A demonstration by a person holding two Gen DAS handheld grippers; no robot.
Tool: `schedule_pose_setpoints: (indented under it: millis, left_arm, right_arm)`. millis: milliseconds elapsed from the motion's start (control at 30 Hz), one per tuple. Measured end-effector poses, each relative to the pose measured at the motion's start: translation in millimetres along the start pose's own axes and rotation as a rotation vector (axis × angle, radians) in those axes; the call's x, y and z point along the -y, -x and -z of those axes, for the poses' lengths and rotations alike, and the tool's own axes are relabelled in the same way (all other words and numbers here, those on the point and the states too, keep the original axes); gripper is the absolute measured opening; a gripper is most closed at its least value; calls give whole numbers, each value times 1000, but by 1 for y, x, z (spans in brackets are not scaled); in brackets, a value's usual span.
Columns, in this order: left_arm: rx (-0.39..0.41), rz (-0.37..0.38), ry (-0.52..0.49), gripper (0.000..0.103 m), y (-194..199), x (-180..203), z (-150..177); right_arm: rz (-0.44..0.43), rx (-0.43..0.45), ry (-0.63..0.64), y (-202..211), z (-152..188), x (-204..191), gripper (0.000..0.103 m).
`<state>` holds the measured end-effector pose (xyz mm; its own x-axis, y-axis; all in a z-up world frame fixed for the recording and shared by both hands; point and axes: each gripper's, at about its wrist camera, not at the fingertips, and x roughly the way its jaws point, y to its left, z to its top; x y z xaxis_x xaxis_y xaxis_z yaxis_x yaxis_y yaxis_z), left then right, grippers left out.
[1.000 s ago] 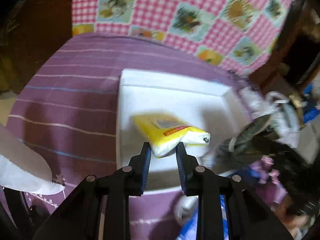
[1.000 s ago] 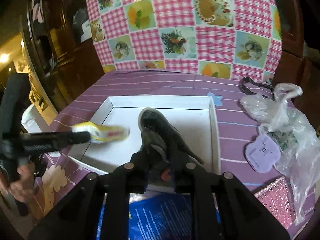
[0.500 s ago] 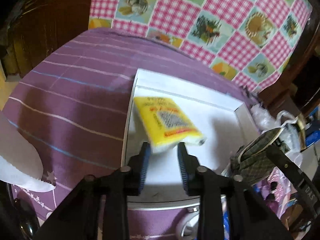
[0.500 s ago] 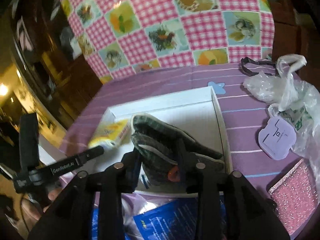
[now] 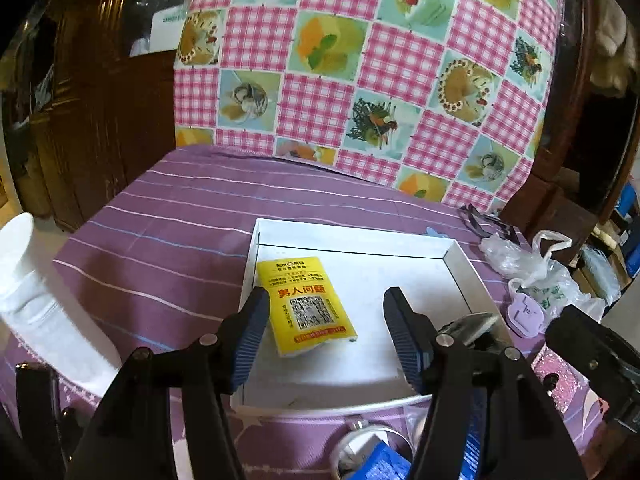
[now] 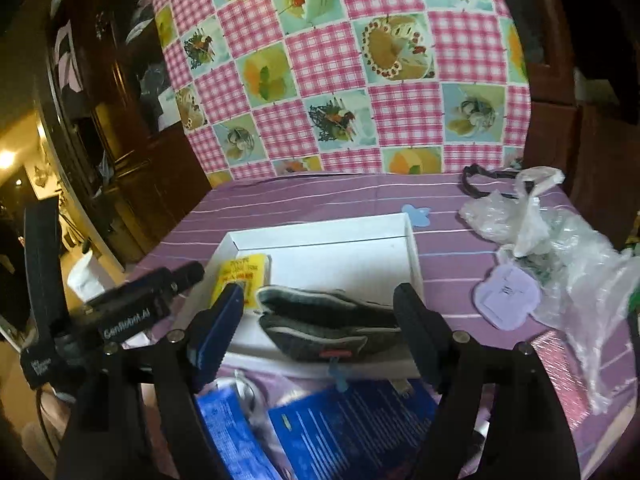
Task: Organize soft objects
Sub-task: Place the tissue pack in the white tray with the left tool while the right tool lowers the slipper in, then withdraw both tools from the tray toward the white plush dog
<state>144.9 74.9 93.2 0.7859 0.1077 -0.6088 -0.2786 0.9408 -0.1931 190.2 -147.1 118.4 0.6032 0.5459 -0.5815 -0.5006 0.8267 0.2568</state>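
Observation:
A yellow tissue pack (image 5: 306,306) lies flat in the left part of the white tray (image 5: 352,244). My left gripper (image 5: 326,332) hangs over the tray's near side with its jaws opening; the pack lies loose just beyond its pads. A dark grey-green slipper (image 6: 324,322) rests on its side along the tray's (image 6: 320,232) near edge. My right gripper (image 6: 316,328) stands around it, jaws opening, pads clear of the fabric. The yellow tissue pack (image 6: 242,276) shows to the slipper's left, and the slipper (image 5: 472,326) peeks from behind the left gripper's right finger.
The tray sits on a purple striped cloth (image 5: 168,236). Clear plastic bags (image 6: 560,248) and a lilac tag (image 6: 506,298) lie to the right. Blue packets (image 6: 352,424) sit near the front edge. A white object (image 5: 28,280) stands at the left. A checked cloth (image 6: 340,68) hangs behind.
Both grippers have let go and spread their jaws. The yellow pack now lies flat in the tray and the slipper rests on the tray's near edge. Both hands have drawn back and up.

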Motion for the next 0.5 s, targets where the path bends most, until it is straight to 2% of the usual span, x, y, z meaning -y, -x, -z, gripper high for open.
schedule_pose_setpoints:
  millis: [300,400,500]
  left_arm:
    - [4,-12,-26,59,39,12,26]
    - [7,26,-24,60,52,17,34]
    - [2,63,-53,60,63,29,43]
  right_arm:
    - [12,61,-5,62,21,11,78]
    - [17,77,-15,76,26,12,79]
    - [58,90,-1,86,35,10,79]
